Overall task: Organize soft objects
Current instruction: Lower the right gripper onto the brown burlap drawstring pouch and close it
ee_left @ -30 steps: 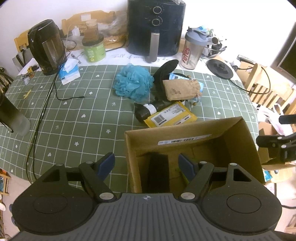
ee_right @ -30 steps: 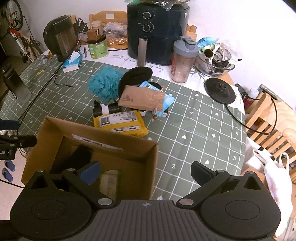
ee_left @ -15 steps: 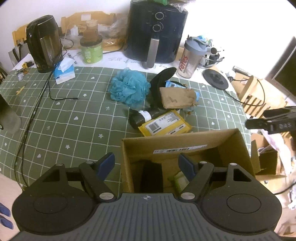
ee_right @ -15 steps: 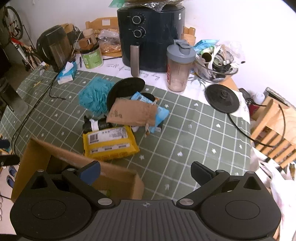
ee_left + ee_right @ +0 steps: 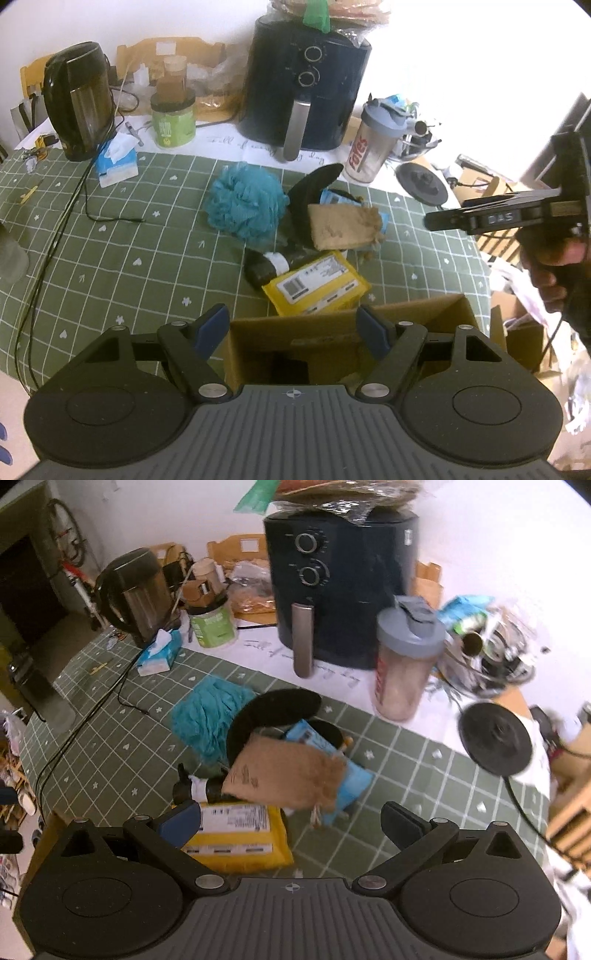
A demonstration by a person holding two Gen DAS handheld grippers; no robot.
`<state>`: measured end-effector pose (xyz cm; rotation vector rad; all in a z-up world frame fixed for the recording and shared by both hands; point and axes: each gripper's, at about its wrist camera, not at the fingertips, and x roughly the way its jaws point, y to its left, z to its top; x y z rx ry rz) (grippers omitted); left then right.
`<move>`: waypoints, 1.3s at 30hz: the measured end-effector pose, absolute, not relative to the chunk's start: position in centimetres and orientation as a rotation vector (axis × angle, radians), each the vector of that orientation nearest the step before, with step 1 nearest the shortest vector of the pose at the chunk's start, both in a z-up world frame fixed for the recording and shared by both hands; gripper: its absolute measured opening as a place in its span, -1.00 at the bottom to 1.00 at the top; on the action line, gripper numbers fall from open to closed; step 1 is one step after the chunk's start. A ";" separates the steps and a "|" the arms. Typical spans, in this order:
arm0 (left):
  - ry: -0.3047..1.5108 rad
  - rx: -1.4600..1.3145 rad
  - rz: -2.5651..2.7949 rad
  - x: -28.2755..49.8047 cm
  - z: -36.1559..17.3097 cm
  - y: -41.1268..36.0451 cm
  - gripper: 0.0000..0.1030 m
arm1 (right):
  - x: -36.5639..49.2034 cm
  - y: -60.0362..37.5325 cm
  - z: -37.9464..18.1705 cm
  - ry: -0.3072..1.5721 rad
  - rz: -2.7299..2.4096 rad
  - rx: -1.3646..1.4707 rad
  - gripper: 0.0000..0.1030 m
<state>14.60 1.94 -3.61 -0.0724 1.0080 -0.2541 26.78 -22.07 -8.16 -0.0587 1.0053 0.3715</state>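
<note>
Burlap pouch (image 5: 288, 775) overlaps yellow packet (image 5: 236, 834); both grippers' fingers (image 5: 181, 821) wide, empty.

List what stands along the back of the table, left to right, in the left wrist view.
Black kettle → tissue pack → green jar → dark air fryer → shaker bottle → round black kettle base.

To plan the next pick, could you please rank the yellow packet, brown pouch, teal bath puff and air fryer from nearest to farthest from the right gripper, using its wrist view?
1. Yellow packet, at the left finger.
2. Brown pouch, just beyond.
3. Teal bath puff, farther left.
4. Air fryer, at the back.
</note>
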 end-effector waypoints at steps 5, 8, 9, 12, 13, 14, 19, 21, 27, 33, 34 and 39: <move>1.002 -0.093 -0.239 15.2 -3.4 2.1 0.46 | 28.7 -21.3 -9.8 0.991 0.420 -0.101 1.00; 0.988 -0.101 -0.233 15.4 -3.3 2.3 0.46 | 29.5 -21.0 -11.0 0.986 0.438 -0.122 1.00; 0.986 -0.104 -0.230 15.4 -3.2 2.3 0.46 | 29.7 -20.9 -11.3 0.983 0.445 -0.124 1.00; 0.992 -0.120 -0.218 15.5 -3.5 2.6 0.46 | 30.1 -20.6 -12.5 0.970 0.462 -0.134 1.00; 0.995 -0.126 -0.213 15.6 -3.7 2.7 0.46 | 30.3 -20.5 -12.8 0.965 0.466 -0.139 1.00; 1.001 -0.132 -0.208 15.6 -3.8 2.8 0.46 | 30.4 -20.5 -13.3 0.961 0.470 -0.145 1.00; 1.025 -0.151 -0.191 15.6 -4.4 3.3 0.46 | 30.7 -19.5 -15.1 0.947 0.502 -0.198 0.96; 1.031 -0.154 -0.186 15.5 -4.6 3.3 0.46 | 30.9 -19.2 -15.7 0.944 0.520 -0.220 0.86; 1.034 -0.161 -0.181 15.2 -4.8 3.5 0.46 | 31.3 -17.7 -17.3 0.944 0.578 -0.298 0.77; 1.048 -0.180 -0.159 15.0 -5.2 3.7 0.46 | 31.8 -16.1 -18.7 0.939 0.624 -0.398 0.71; 1.049 -0.183 -0.156 15.0 -5.2 3.8 0.46 | 31.8 -15.8 -18.9 0.940 0.631 -0.419 0.68; 1.043 -0.189 -0.137 14.6 -5.0 4.2 0.46 | 31.7 -14.3 -20.4 0.940 0.655 -0.554 0.53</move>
